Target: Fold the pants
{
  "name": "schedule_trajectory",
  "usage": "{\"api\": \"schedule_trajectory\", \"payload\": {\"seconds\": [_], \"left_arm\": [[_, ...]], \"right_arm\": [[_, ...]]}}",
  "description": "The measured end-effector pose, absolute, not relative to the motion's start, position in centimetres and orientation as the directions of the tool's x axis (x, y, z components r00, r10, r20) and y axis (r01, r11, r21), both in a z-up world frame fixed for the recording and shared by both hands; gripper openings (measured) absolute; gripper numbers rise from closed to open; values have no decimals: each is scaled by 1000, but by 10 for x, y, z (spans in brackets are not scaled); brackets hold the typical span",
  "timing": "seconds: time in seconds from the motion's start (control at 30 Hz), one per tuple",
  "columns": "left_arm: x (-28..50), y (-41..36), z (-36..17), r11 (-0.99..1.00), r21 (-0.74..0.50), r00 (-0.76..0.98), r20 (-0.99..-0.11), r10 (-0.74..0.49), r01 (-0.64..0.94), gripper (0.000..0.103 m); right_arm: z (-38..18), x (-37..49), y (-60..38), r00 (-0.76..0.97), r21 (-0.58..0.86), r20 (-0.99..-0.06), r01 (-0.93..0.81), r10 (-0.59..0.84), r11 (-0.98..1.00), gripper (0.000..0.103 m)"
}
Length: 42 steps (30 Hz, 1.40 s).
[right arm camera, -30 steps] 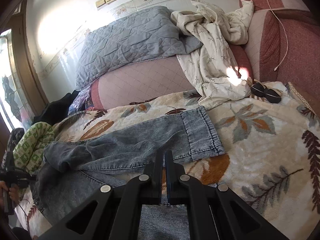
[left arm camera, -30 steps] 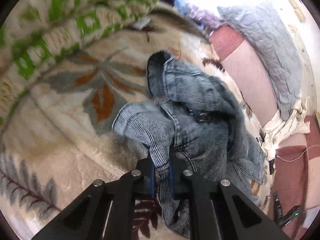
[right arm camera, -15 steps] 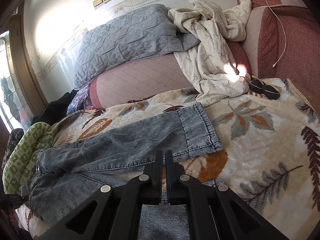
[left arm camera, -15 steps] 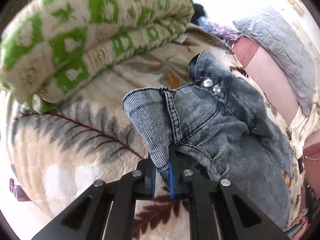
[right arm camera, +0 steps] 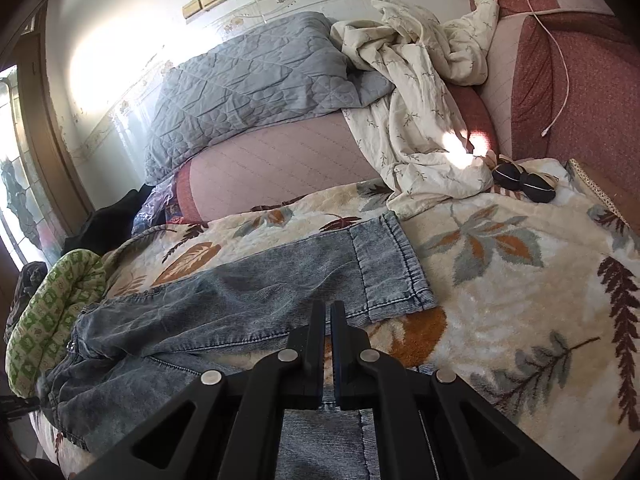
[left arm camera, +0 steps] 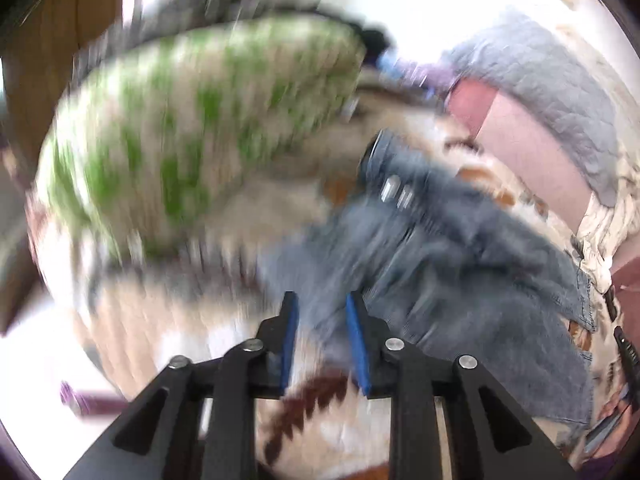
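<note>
Blue denim pants [right arm camera: 248, 300] lie stretched across the leaf-patterned blanket [right arm camera: 500, 320], one leg's hem [right arm camera: 392, 268] toward the right and the waist [right arm camera: 80, 364] at the left edge. In the blurred left wrist view the waistband with its metal buttons [left arm camera: 396, 192] lies ahead of my left gripper [left arm camera: 322, 304]. Its jaws are opening, and denim [left arm camera: 460, 280] shows between the blue pads [left arm camera: 290, 320] without being pressed. My right gripper [right arm camera: 326, 310] is shut over the lower leg. More denim [right arm camera: 324, 440] lies under its fingers. A pinch on it cannot be made out.
A rolled green-and-white quilt [right arm camera: 52, 312] lies by the waist end, also large in the left wrist view [left arm camera: 192, 128]. A grey quilted pillow [right arm camera: 256, 84], a crumpled cream sheet [right arm camera: 420, 112] and a dark sleep mask [right arm camera: 524, 184] sit at the back. A red headboard [right arm camera: 580, 92] stands right.
My left gripper pulled the waistband out toward the bed's edge, spreading the bunched pants flat, then its jaws parted and released the denim. The right gripper stayed put and shut.
</note>
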<state>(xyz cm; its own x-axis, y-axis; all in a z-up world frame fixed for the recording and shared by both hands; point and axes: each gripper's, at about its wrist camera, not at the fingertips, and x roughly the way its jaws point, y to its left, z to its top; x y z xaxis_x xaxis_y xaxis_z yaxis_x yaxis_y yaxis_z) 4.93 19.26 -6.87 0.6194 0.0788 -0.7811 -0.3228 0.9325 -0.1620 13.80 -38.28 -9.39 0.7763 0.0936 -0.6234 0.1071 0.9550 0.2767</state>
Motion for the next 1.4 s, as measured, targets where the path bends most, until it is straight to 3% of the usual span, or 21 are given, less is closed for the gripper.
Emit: {"api": "schedule_trajectory", "payload": {"seconds": [0.07,0.1,0.13,0.2,0.27,0.43,0.7,0.77,0.8,0.83,0.87,0.9,0.93,1.07,1.2,1.27,1.4], "left_arm": [[62,191,-45,947,-125,673,-731,114,-296,32],[71,192,-34,947,-119,692,-710,130,-299,43],[84,193,-25,950,-122,704,-700,123,-287,63],[114,194,-20,959,-129,725,-682,99,-253,74],[149,198,-24,962,-120,717,-691,95,-243,74],[251,219,-70,939,-252,560,-824,-82,-233,74],[311,196,-125,948,-263,411,-895,-172,-177,74],[319,190,-130,945,-287,416,-887,-201,-155,58],[323,185,-131,949,-285,416,-885,-207,-133,42],[326,179,-133,955,-274,415,-886,-206,-111,29],[329,175,-135,960,-267,413,-887,-208,-89,22],[330,170,-137,964,-258,412,-886,-212,-58,13],[332,167,-139,967,-250,413,-886,-212,-39,12],[332,157,-139,978,-208,447,-875,-188,3,8],[336,157,-133,982,-191,469,-867,-170,2,7],[340,157,-130,980,-201,478,-860,-179,5,7],[344,153,-128,981,-193,478,-859,-182,27,7]], "right_arm": [[-97,141,-385,766,291,-635,114,102,950,3],[-99,142,-386,761,292,-641,121,100,949,3],[-101,142,-386,756,285,-648,129,92,950,3],[-104,144,-387,748,277,-658,136,85,951,3],[-105,145,-387,746,275,-661,140,81,951,3],[-109,149,-384,739,251,-670,134,73,959,3],[-112,167,-394,725,276,-681,120,105,954,3],[-110,180,-407,724,317,-677,126,131,940,4],[-110,189,-414,718,334,-680,126,146,934,9],[-110,200,-421,711,346,-685,127,158,930,30],[-111,210,-426,707,350,-689,134,158,927,62],[-112,220,-433,706,360,-690,143,160,922,74],[-114,232,-440,704,386,-687,145,179,911,79],[-126,280,-460,683,456,-694,175,225,873,79],[-145,324,-459,616,370,-766,194,181,909,76],[-153,339,-459,597,347,-784,194,170,918,68],[-163,362,-455,559,268,-820,190,121,944,62]]}}
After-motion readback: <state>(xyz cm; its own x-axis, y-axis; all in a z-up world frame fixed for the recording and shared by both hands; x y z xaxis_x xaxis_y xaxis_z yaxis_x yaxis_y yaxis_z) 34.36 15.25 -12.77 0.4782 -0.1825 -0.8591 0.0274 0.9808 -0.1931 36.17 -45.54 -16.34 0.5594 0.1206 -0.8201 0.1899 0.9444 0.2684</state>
